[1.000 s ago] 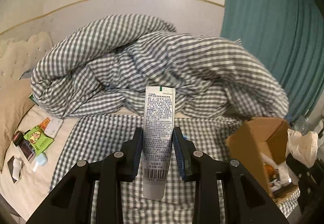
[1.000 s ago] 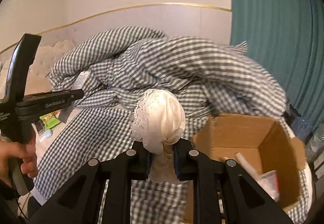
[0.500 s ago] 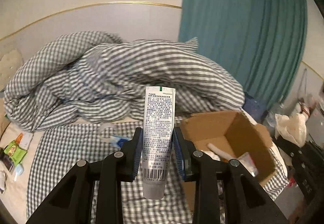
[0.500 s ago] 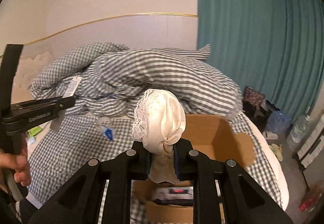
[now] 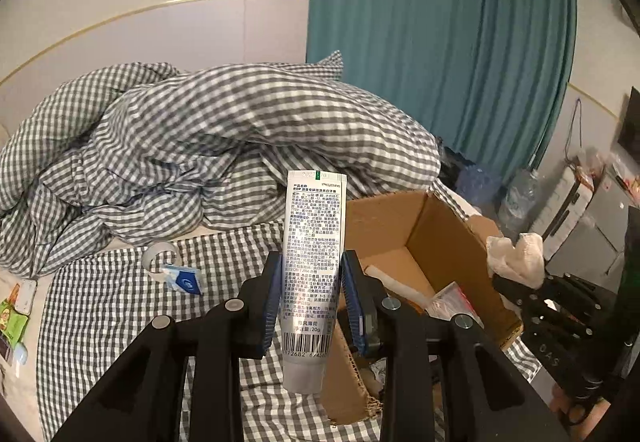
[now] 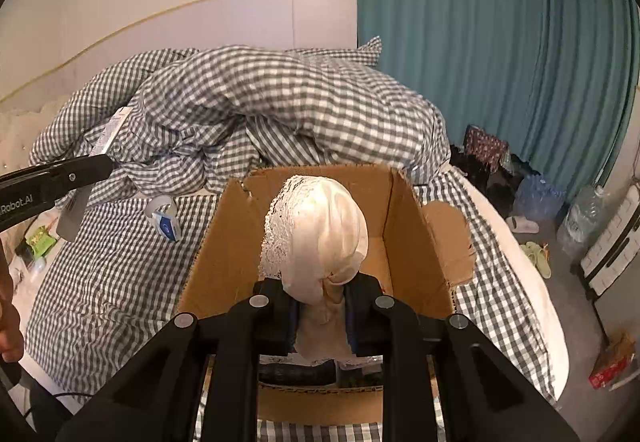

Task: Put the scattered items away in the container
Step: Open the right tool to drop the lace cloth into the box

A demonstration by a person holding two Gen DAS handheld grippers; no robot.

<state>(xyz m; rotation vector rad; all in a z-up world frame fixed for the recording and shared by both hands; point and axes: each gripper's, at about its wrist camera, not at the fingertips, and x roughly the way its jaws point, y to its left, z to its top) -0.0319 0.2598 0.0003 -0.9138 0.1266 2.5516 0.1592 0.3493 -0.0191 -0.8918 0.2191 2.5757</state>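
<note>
Cardboard box (image 6: 404, 242) sits on the checked bed (image 6: 100, 282); its contents are mostly hidden by the white cloth (image 6: 320, 234) between the right tool's (image 6: 321, 312) just-loosening jaws. Left tool (image 5: 309, 296) grips a toothpaste tube (image 5: 310, 262), cap end hard to make out.

Checked bed (image 6: 120, 282) bears cardboard box (image 6: 408, 226), duvet (image 6: 280, 102), tape roll (image 5: 159, 257)
</note>
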